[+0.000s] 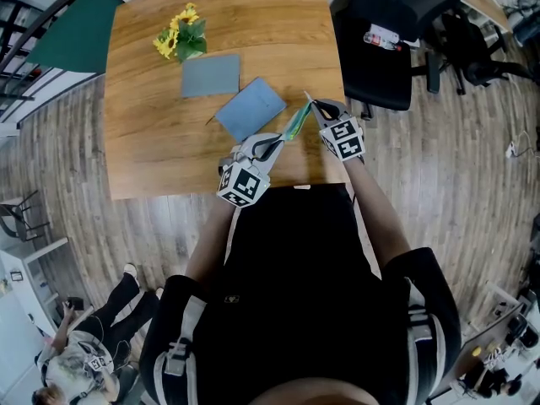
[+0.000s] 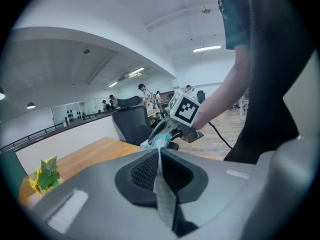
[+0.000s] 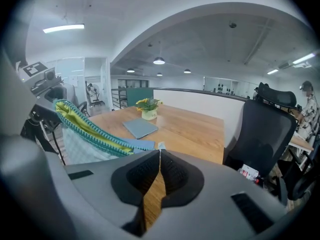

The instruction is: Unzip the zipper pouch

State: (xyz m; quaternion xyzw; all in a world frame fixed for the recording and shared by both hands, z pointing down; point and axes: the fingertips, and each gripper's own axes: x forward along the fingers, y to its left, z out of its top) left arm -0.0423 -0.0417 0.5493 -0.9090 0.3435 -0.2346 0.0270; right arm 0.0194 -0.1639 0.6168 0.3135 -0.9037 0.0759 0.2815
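The zipper pouch [image 1: 295, 123] hangs in the air between my two grippers, above the near right corner of the wooden table [image 1: 152, 150]. It has a teal zip, checked fabric and a yellow-green lining. In the right gripper view the pouch [image 3: 82, 129] gapes along its zip and the lining shows. My right gripper [image 3: 159, 151] is shut on the small pale zip pull [image 3: 159, 146]. My left gripper [image 2: 159, 151] is shut on a fold of the pouch fabric [image 2: 163, 189]. The head view shows the left gripper [image 1: 274, 144] below and left of the right gripper [image 1: 314, 105].
On the table stand a pot of yellow flowers [image 1: 181, 36], a grey notebook [image 1: 211, 74] and a blue flat case [image 1: 251, 108]. A black office chair [image 1: 384, 40] stands right of the table. A person sits on the floor at lower left [image 1: 93, 344].
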